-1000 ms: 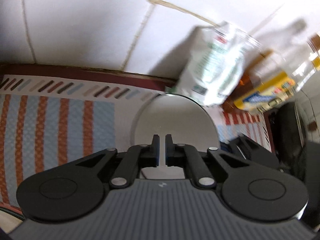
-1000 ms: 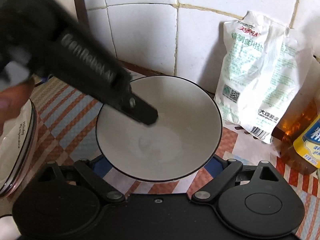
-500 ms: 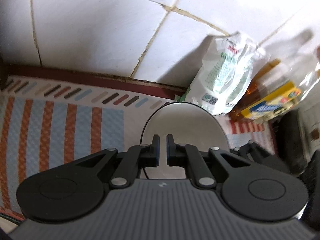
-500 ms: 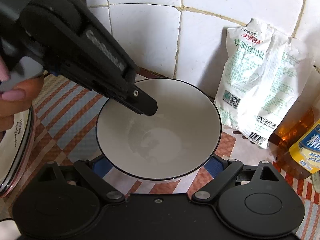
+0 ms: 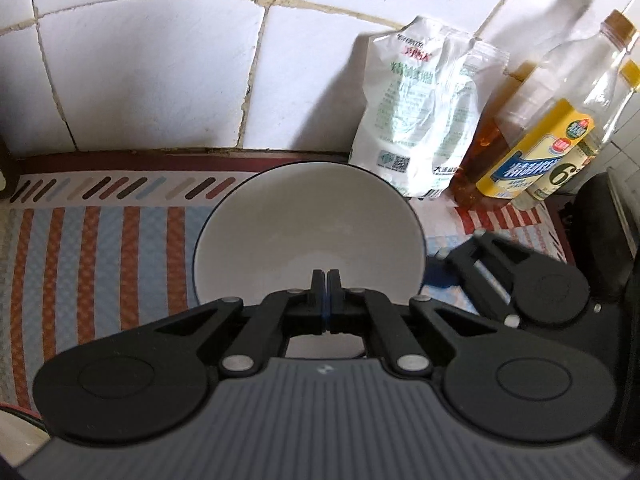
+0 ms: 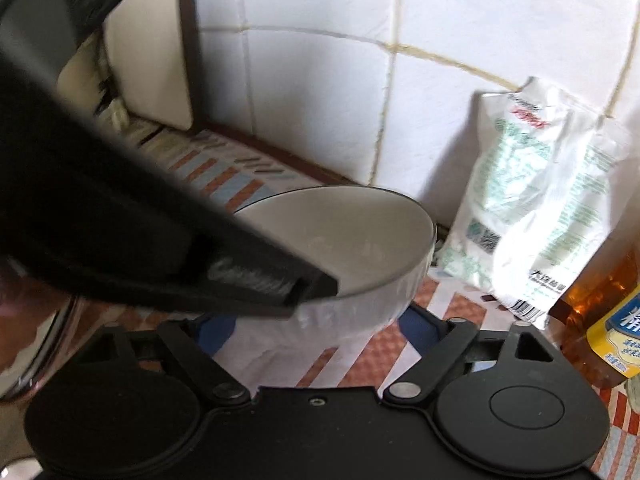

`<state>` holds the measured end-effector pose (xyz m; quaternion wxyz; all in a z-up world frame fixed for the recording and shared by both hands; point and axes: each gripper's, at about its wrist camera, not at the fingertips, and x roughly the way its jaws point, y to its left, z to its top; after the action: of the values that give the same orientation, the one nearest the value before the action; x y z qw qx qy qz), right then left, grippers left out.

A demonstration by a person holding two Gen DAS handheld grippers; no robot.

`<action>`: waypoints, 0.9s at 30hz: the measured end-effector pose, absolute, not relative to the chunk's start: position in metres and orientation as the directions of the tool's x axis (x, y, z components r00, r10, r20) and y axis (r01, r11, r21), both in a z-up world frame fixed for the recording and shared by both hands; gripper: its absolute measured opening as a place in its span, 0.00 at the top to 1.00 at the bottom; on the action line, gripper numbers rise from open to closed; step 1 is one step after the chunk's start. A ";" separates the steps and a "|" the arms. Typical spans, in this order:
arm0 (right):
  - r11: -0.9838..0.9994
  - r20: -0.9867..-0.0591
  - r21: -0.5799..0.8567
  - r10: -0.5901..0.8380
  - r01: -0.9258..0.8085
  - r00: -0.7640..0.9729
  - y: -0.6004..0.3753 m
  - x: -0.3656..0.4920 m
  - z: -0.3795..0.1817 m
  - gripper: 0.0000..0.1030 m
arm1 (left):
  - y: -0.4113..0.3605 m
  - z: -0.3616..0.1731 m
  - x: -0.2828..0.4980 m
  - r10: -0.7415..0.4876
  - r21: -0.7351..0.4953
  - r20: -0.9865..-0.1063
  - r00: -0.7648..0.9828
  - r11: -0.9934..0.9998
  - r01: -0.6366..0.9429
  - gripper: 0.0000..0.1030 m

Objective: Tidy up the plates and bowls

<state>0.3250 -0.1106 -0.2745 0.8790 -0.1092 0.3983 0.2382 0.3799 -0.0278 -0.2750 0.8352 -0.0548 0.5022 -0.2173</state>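
A white bowl (image 5: 308, 220) with a dark rim is gripped at its near rim by my left gripper (image 5: 326, 280), whose fingers are closed on the rim. In the right wrist view the same bowl (image 6: 360, 236) is tilted and raised off the striped mat, with the left gripper (image 6: 312, 292) clamped on its rim. My right gripper (image 6: 316, 328) is open, its fingers spread on either side below the bowl and not touching it. The right gripper also shows in the left wrist view (image 5: 520, 276) at the right of the bowl.
A white salt bag (image 5: 424, 120) leans on the tiled wall (image 5: 160, 72). Oil bottles (image 5: 548, 148) stand at the right. A striped mat (image 5: 100, 256) covers the counter. A plate edge (image 6: 44, 356) shows at the left of the right wrist view.
My left gripper has closed fully on the bowl's rim and lifted and tilted the bowl off the mat. The right gripper stays open beneath it.
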 end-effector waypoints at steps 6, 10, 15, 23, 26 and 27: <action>0.880 -0.767 0.018 0.317 -0.475 0.558 -0.124 0.318 -0.282 0.24 | -0.007 -0.271 0.380 -0.451 -0.377 -0.796 0.403 0.891 0.253 1.00; 0.893 -0.766 0.003 0.292 -0.451 0.573 -0.134 0.313 -0.284 0.22 | 0.016 -0.261 0.384 -0.470 -0.406 -0.754 0.459 0.882 0.237 0.97; 0.887 -0.760 -0.035 0.275 -0.460 0.589 -0.139 0.305 -0.286 0.21 | 0.022 -0.267 0.387 -0.486 -0.405 -0.744 0.458 0.874 0.269 0.95; 0.875 -0.757 -0.062 0.273 -0.480 0.594 -0.127 0.312 -0.290 0.16 | 0.008 -0.270 0.387 -0.453 -0.356 -0.752 0.479 0.890 0.285 0.93; 0.869 -0.760 -0.078 0.266 -0.489 0.593 -0.125 0.315 -0.292 0.14 | 0.011 -0.262 0.384 -0.446 -0.337 -0.740 0.504 0.894 0.296 0.91; 0.868 -0.760 -0.082 0.264 -0.490 0.594 -0.124 0.315 -0.293 0.14 | 0.014 -0.257 0.381 -0.450 -0.340 -0.732 0.512 0.892 0.298 0.86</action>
<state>0.3149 -0.1239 -0.2926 0.8812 -0.1428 0.3966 0.2138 0.3808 0.0135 -0.2572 0.8652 -0.0853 0.4443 -0.2163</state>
